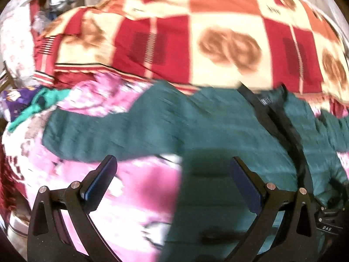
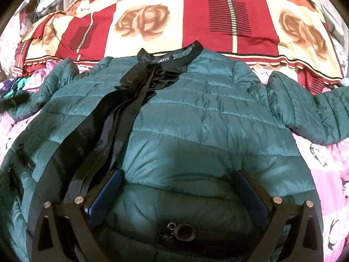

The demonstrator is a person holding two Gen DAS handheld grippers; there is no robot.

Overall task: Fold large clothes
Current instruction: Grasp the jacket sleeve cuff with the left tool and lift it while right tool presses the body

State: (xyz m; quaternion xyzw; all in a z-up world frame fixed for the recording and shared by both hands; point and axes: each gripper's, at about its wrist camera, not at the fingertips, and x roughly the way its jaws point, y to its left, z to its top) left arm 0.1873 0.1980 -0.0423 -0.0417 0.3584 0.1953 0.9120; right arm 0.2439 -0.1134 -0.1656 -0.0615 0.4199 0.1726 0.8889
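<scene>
A teal quilted jacket (image 2: 196, 109) with a black collar and black zipper band (image 2: 122, 109) lies spread on a pink patterned sheet (image 2: 327, 163), collar away from me and one sleeve (image 2: 305, 109) out to the right. My right gripper (image 2: 177, 175) is open, its jaws spread over the jacket's lower hem, holding nothing. My left gripper (image 1: 173, 160) is open and empty above the jacket's left part (image 1: 152, 128) and the pink sheet (image 1: 135, 185). The left wrist view is motion-blurred.
A red, cream and orange rose-patterned blanket (image 2: 174, 11) lies beyond the jacket. A green and purple cloth (image 1: 37, 104) lies at the far left. Grey fabric (image 1: 327, 4) shows at the far edges.
</scene>
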